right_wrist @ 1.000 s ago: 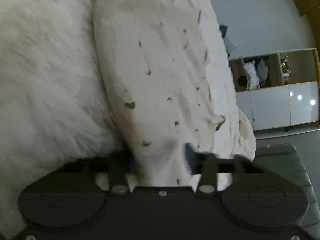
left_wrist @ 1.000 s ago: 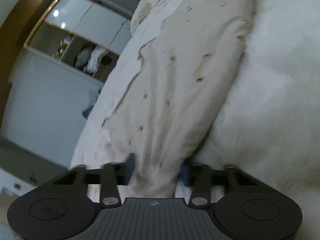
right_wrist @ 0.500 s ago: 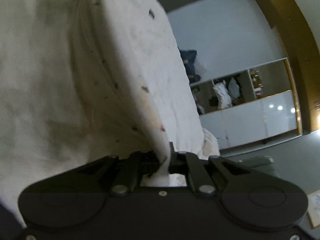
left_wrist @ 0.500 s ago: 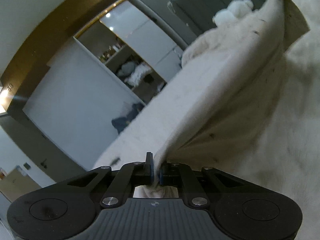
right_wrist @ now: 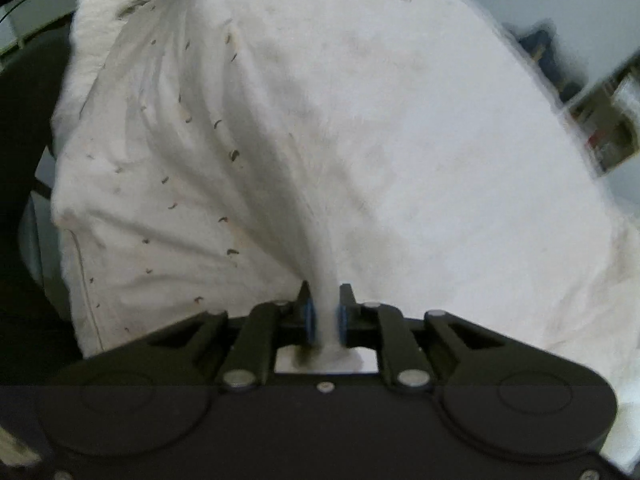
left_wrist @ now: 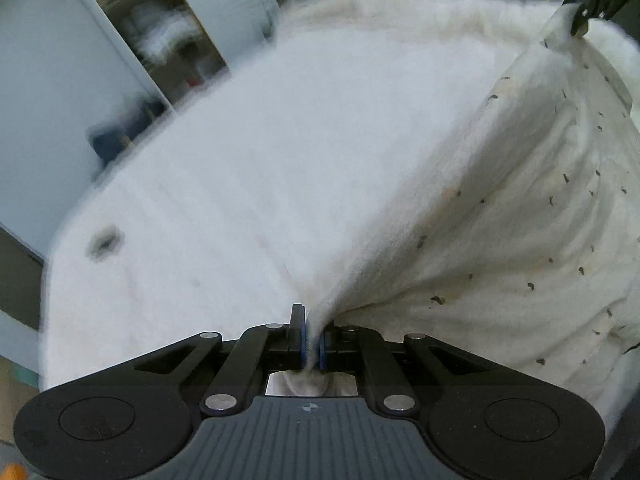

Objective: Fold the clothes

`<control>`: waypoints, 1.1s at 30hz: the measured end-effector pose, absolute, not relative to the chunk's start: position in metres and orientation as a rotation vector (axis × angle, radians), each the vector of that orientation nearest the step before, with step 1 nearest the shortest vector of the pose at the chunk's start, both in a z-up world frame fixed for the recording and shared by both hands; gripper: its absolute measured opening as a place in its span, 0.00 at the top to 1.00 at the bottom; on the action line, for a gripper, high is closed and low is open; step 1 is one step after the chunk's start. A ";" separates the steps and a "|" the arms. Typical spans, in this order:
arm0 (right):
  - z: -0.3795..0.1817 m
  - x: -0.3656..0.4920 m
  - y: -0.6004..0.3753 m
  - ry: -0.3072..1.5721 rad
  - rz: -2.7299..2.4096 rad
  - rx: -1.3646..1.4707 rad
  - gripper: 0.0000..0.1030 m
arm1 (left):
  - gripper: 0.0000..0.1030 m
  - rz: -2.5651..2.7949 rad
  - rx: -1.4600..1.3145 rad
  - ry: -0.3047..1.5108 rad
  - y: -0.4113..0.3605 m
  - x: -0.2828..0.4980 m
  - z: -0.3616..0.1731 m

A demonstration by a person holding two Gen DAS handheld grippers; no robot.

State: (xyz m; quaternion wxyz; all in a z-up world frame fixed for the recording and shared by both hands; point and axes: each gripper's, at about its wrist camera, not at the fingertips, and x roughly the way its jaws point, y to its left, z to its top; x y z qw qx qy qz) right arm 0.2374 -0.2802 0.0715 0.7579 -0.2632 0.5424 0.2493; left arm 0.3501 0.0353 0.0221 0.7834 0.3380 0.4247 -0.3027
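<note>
Plainly the cream cotton garment scattered with small dark crescent marks (left_wrist: 532, 216) is a light, limp thing; it hangs stretched between the two tools above the white fluffy bed cover (left_wrist: 248, 184), running from the bottom centre to the upper right of the left wrist view, and it sags and creases under its own weight; the left hand-held gripper (left_wrist: 311, 344) is pinched nearly closed on a gathered corner of it; the right hand-held gripper (right_wrist: 325, 318) has a bunched corner between its blue pads (right_wrist: 309, 318) while its jaws are opening, so that hold looks likely to slip; judged from this, such thin cloth should be taken at corners or a seamed hem, with enough fabric bunched between the pads.
</note>
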 end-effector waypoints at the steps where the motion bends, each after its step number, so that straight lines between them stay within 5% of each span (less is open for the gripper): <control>1: 0.047 0.254 -0.286 1.201 0.524 -0.562 0.89 | 0.93 -0.691 0.684 0.963 0.034 0.370 -0.002; 3: -0.007 0.290 -0.298 1.236 0.470 -0.548 0.88 | 0.84 -0.691 0.575 1.070 0.034 0.412 -0.046; 5: -0.066 0.321 -0.315 1.241 0.320 -0.655 0.84 | 0.59 -0.578 0.473 1.134 0.046 0.449 -0.063; 11: -0.073 0.322 -0.366 1.136 0.023 -0.730 0.68 | 0.60 -0.289 0.046 0.885 0.135 0.437 -0.025; 15: -0.032 0.280 -0.362 0.894 -0.170 -0.521 0.40 | 0.59 -0.203 -0.390 0.717 0.165 0.352 -0.018; 20: 0.003 0.209 -0.290 0.739 -0.120 -0.337 0.27 | 0.39 -0.141 -0.629 0.684 0.148 0.275 -0.032; 24: 0.007 0.157 -0.187 0.688 0.031 -0.299 0.24 | 0.34 -0.200 -0.644 0.744 0.123 0.279 -0.042; 28: 0.019 0.107 -0.100 0.620 0.113 -0.300 0.21 | 0.15 -0.262 -0.492 0.781 0.121 0.278 -0.044; 33: 0.008 0.076 0.004 0.622 0.193 -0.425 0.21 | 0.10 -0.313 -0.372 0.767 0.136 0.270 -0.046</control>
